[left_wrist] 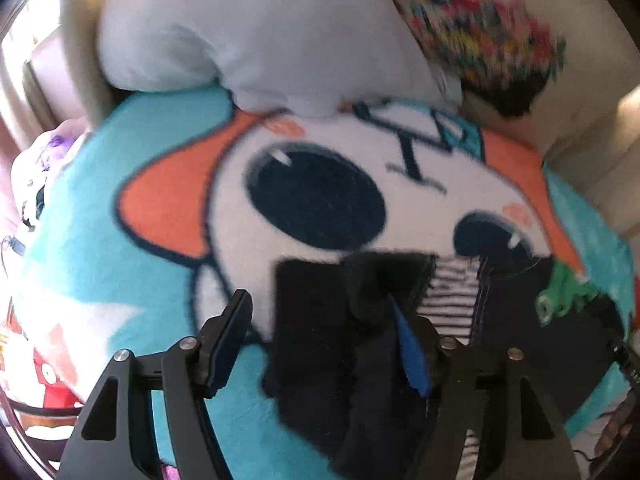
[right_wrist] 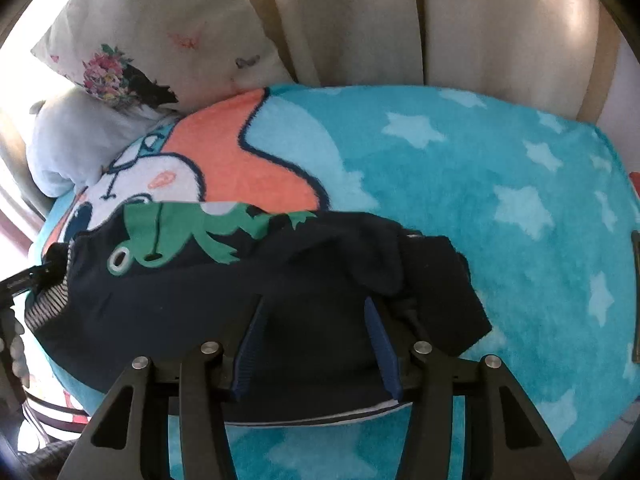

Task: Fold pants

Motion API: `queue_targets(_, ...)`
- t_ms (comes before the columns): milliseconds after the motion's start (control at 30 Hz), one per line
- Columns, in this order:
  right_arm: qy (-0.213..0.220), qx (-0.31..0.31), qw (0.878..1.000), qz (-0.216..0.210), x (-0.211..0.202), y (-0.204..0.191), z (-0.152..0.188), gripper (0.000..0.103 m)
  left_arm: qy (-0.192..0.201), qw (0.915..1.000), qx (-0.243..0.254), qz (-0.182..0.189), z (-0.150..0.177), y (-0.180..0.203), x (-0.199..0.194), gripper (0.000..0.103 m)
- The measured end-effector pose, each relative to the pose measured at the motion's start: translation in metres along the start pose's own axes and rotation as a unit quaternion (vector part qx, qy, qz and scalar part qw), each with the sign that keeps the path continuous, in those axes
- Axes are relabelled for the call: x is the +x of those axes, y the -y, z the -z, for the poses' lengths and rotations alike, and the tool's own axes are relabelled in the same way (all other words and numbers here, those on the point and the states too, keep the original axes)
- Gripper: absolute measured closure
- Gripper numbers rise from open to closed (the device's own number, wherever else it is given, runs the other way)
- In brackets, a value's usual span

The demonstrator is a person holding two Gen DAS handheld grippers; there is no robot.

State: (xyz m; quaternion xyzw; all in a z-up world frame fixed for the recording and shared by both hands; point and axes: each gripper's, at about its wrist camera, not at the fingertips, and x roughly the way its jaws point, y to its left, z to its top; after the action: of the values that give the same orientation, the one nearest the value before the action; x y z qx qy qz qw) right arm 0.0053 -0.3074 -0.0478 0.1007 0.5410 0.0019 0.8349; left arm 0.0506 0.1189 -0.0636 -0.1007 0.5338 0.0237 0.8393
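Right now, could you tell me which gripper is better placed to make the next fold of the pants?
Probably the right gripper: its open jaws straddle the middle of the dark pants. The left gripper sits at one end, its jaws open too, fabric bunched against one finger.

Turquoise cartoon blanket point(right_wrist: 500, 184) (star-patterned), dark pants point(right_wrist: 192, 300), two pillows point(right_wrist: 160, 40)

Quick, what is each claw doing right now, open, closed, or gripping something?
Left gripper: open, pants fabric between its fingers, not clamped.
Right gripper: open, over the pants, gripping nothing.
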Motion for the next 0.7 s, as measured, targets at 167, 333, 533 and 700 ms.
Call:
queue_targets(167, 0.027, 0.013, 0.999, -0.027, -0.029, -0.008, -0.016, 0.048, 0.035, 0.9991, 0.017, 0.019, 0.0, 0.0, -0.049, 0.035)
queue_targets(333, 0.004, -0.001, 0.996, -0.09, -0.018, -0.047, -0.045, 0.048, 0.026, 0.9925, 0.107, 0.054, 0.002, 0.038, -0.043, 0.035)
queue_targets(533, -0.03, -0.075, 0.99, -0.118, 0.026, -0.125, -0.09, 0.048, 0.001, 0.9742, 0.216, 0.067, 0.017, 0.073, -0.007, 0.037)
queue_targets(700, -0.107, -0.088, 0.984, -0.112, 0.097, -0.171, -0.111, 0.048, -0.006, 0.9675, 0.243, 0.068, 0.028, 0.067, 0.014, 0.037)
